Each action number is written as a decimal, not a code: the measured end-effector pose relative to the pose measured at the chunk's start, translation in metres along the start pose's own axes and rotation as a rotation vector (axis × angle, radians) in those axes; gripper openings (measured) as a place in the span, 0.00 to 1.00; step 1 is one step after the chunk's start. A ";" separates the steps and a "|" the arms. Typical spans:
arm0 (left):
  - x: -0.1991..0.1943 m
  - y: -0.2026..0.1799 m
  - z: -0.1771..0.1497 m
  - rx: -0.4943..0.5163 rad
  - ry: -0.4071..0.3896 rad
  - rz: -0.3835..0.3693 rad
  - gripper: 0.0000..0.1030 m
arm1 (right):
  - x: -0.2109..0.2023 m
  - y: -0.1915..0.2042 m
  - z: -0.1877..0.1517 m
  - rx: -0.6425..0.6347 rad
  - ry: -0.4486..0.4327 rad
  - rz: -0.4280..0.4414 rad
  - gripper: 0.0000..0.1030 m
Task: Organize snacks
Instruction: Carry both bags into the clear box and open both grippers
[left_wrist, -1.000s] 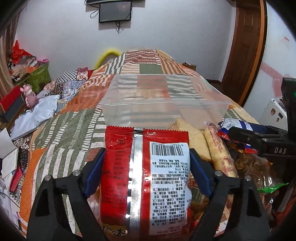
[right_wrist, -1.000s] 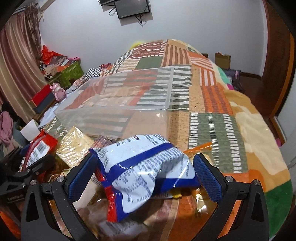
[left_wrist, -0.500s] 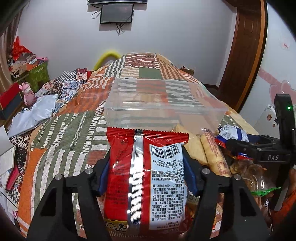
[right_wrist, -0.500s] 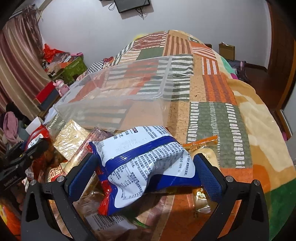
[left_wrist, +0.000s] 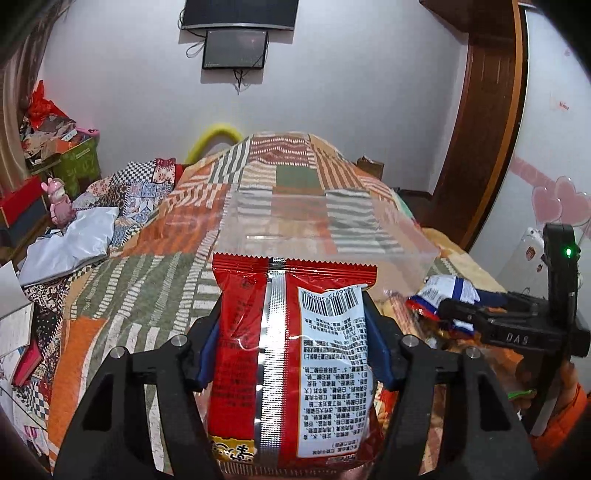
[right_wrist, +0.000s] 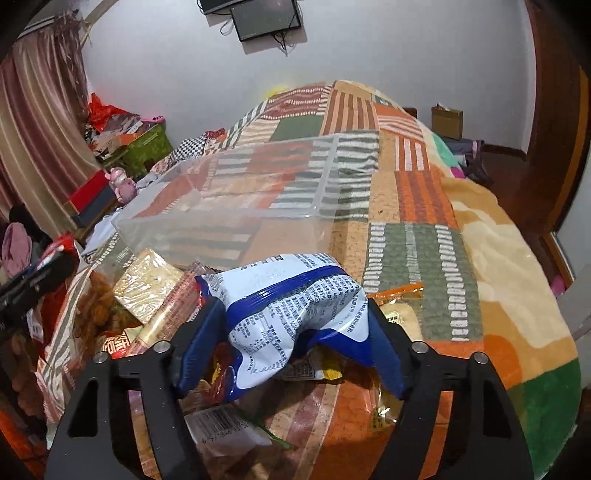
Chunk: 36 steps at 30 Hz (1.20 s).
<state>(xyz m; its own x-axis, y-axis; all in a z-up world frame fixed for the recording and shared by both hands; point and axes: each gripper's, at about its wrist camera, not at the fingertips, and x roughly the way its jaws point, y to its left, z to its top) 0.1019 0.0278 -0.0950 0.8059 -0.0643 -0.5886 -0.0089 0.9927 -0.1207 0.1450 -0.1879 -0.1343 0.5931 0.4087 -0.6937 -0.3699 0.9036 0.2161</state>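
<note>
My left gripper (left_wrist: 291, 343) is shut on a red snack bag (left_wrist: 288, 362) with a barcode label, held up above the bed. A clear plastic bin (left_wrist: 325, 229) lies just beyond it on the patchwork bedspread. My right gripper (right_wrist: 295, 332) is shut on a white-and-blue snack bag (right_wrist: 291, 306), crumpled between the blue pads and lifted off a pile of snacks (right_wrist: 155, 291). The same bin (right_wrist: 258, 199) sits ahead and to the left of it. The right gripper with its bag also shows in the left wrist view (left_wrist: 458, 302).
The patchwork bedspread (right_wrist: 424, 229) covers the bed. Several loose snack packs, a yellow cracker pack (right_wrist: 147, 277) among them, lie below the right gripper. Clutter and boxes (left_wrist: 55, 155) stand at the left wall. A wooden door (left_wrist: 480, 122) is on the right.
Both grippers closed on their bags and lifted them. The left gripper rose with the red bag; the right squeezed the white-and-blue bag, which crumpled and came off the pile.
</note>
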 end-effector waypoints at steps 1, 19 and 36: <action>-0.001 0.001 0.002 -0.002 -0.005 0.000 0.62 | -0.001 0.001 0.000 0.000 -0.003 0.002 0.65; -0.013 0.006 0.030 -0.034 -0.061 0.001 0.62 | -0.001 -0.003 0.000 0.015 0.024 0.059 0.60; 0.007 0.007 0.022 -0.035 -0.008 -0.003 0.62 | 0.032 -0.002 0.003 -0.033 0.081 0.084 0.77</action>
<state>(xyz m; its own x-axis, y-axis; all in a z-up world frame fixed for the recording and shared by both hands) 0.1206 0.0368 -0.0825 0.8104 -0.0668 -0.5821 -0.0268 0.9882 -0.1507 0.1675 -0.1763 -0.1550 0.4992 0.4702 -0.7278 -0.4400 0.8612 0.2545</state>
